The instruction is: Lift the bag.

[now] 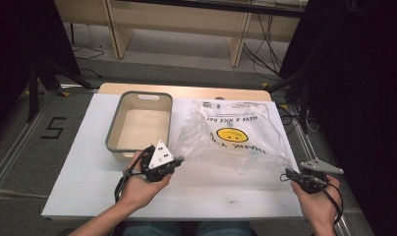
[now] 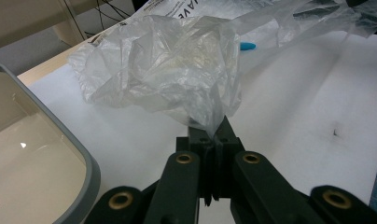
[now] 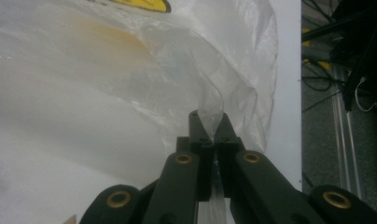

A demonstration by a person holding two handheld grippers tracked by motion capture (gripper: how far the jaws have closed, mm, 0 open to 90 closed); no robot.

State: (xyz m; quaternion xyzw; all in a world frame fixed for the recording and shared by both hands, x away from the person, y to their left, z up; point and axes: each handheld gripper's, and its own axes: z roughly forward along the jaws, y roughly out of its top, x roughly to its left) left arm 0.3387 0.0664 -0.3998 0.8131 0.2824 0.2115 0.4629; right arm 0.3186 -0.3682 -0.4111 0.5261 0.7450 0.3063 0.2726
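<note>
White foam board [image 1: 88, 182] covers my table, and on it I count one bin, one plastic bag and my two grippers. Farthest left sits the single grey-rimmed bin [image 1: 139, 124], cream inside, with its near edge just beside my left hand. My left gripper [image 1: 173, 162] comes next — in the left gripper view its jaws are pressed together on a pinch of the clear plastic bag [image 2: 168, 65], which bunches up crumpled right above the tips. One small blue thing [image 2: 247, 46] shows past the bag in that view; I cannot tell what it is. From above, the bag [image 1: 236, 135] spreads across the middle and right of the board, to the right of the bin, with a yellow smiley face and upside-down lettering on it. It stretches between my two grippers, held at both near corners. At the far right, my right gripper [image 1: 288, 174] is clenched on the bag's other corner — in the right gripper view the film [image 3: 130, 70] rises straight out of the closed tips.
</note>
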